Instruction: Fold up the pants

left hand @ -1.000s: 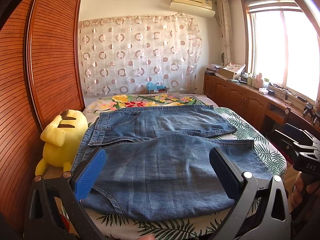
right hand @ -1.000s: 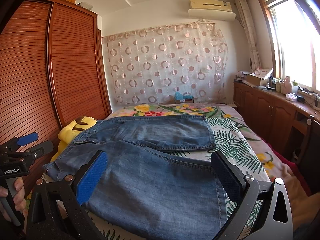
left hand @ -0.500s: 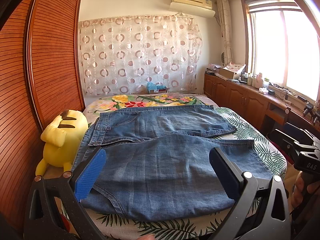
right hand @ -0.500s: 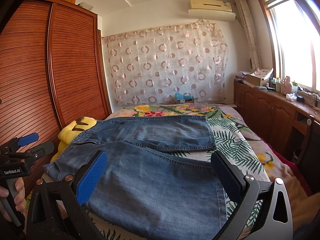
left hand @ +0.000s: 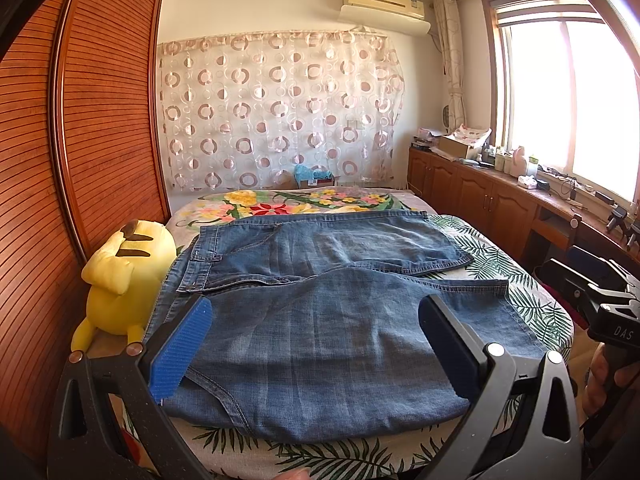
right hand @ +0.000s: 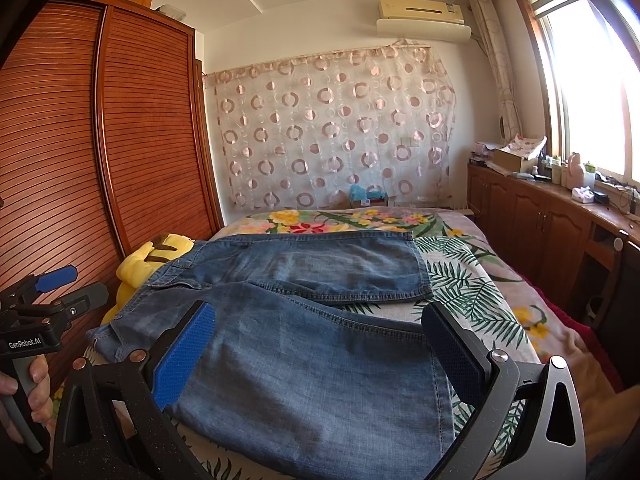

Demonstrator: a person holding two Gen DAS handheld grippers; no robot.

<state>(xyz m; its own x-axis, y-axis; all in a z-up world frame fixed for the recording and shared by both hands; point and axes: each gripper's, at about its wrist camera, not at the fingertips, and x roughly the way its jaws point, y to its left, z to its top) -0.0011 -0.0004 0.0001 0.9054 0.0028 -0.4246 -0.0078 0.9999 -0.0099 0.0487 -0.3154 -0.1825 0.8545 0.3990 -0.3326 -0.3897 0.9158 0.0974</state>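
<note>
On the bed (left hand: 500,264), over its leaf-and-flower spread, the blue denim pants (left hand: 320,320) lie flat, waistband toward the wooden wardrobe side and both legs running toward the window side; the far leg lies smooth with its hem on the leaf print, the near leg spreads wider and reaches almost to the bed's near edge, its hem also on the spread; the two legs part in a shallow V near the middle. Just beside the waistband, between the pants and the slatted wardrobe (left hand: 100,120), sits a yellow plush toy (left hand: 124,280), touching the denim's edge. The left gripper (left hand: 316,344) hangs above the near leg with its jaws spread wide, nothing between them, one blue pad on the left and a dark pad on the right; the right gripper (right hand: 320,352) is held likewise above the near leg toward the hems, jaws wide apart and gripping nothing. From the right wrist view the left gripper's handle shows at the left border in a hand (right hand: 28,392); the right gripper appears at the right border of the left wrist view. Behind the bed hangs a circle-patterned curtain (left hand: 280,112); along the window wall runs a wooden desk (left hand: 520,196) crowded with bottles and boxes.
</note>
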